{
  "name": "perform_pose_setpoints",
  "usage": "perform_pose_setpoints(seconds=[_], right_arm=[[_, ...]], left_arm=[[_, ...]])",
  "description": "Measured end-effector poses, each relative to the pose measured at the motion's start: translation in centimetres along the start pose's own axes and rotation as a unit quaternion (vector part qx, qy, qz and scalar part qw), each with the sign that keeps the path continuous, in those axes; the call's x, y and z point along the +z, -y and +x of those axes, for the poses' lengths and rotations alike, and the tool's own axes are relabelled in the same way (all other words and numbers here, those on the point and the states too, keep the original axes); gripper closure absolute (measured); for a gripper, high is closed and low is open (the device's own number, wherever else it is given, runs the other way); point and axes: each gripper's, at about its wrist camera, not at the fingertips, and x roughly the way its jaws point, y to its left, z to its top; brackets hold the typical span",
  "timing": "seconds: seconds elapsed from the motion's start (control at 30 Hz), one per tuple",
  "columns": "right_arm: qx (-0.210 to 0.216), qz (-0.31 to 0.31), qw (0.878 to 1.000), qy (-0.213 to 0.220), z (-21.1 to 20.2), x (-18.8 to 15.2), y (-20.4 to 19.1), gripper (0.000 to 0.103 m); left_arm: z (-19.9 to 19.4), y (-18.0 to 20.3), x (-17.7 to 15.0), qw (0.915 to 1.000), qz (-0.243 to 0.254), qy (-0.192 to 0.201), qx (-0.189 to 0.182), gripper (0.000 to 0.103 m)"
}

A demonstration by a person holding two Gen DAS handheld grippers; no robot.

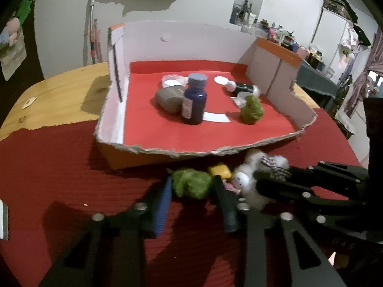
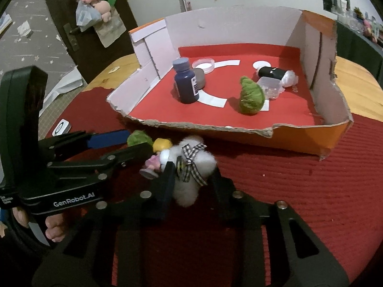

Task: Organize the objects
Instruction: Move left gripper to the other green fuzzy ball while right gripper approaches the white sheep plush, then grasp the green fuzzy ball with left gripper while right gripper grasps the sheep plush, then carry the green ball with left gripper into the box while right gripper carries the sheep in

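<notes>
The job looks partly done. Inside the cardboard box (image 2: 340,110), on its red lining, already sit a dark blue bottle (image 2: 185,83) standing upright, a grey stone (image 1: 168,99) touching it, a shallow clear dish (image 2: 203,64) behind them, a green fuzzy ball (image 2: 251,95), a small clear plastic container (image 2: 271,87) and a black-and-white item (image 2: 275,73) lying on its side near the far right wall. What is left lies outside the box, on the red mat (image 2: 299,191) covering the tabletop, just in front of the box's torn front edge: a second green fuzzy ball (image 1: 191,184), a small doll with a yellow top (image 2: 158,155), and a white fluffy toy with a checked ribbon (image 2: 191,167). The left claw (image 1: 192,189) is drawn in around the second green fuzzy ball, its pads appearing to press the ball's sides, though blur makes full contact hard to confirm. The right claw (image 2: 192,179) is pinching the white fluffy toy, whose fur bulges between the pads. Both things appear still down at mat level, so neither is yet in the box. By my reckoning, lifting these two over the low front edge and then fetching the doll remains to be done.
</notes>
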Motion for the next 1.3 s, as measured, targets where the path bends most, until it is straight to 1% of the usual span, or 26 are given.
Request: perform_pose_setpoints(seconds=[0.1,0.23,0.33,0.37,0.57,0.93,1.3], right_arm=[[0.000,-0.001,1.000,0.002,-0.3,0.0,-0.1,0.080],[0.002,-0.001,1.000,0.008,-0.8,0.0,-0.2,0.082],[0.012,0.003,1.000,0.015,-1.4,0.0,-0.2,0.087],[0.015,0.004,1.000,0.016,-1.6,0.0,-0.2,0.094],[0.016,0.003,1.000,0.018,-2.1,-0.2,-0.6,0.094],[0.019,-0.002,0.999,0.048,-4.8,-0.1,-1.0,0.094],[0.020,-0.003,0.997,0.068,-6.4,-0.1,-1.1,0.094]], left_arm=[[-0.1,0.2,-0.1,1.0000,0.006,0.003,0.004,0.071],[-0.3,0.2,-0.2,1.0000,0.003,0.003,0.003,0.071],[-0.6,0.2,-0.3,1.0000,0.003,0.004,0.002,0.071],[-0.8,0.3,-0.3,1.0000,0.002,0.005,0.002,0.072],[-1.9,0.1,-0.5,0.9999,-0.005,0.014,0.002,0.072],[-4.5,0.4,-0.5,0.9993,-0.003,0.037,-0.001,0.072],[-5.5,1.1,-0.3,0.9988,0.003,0.050,-0.001,0.072]])
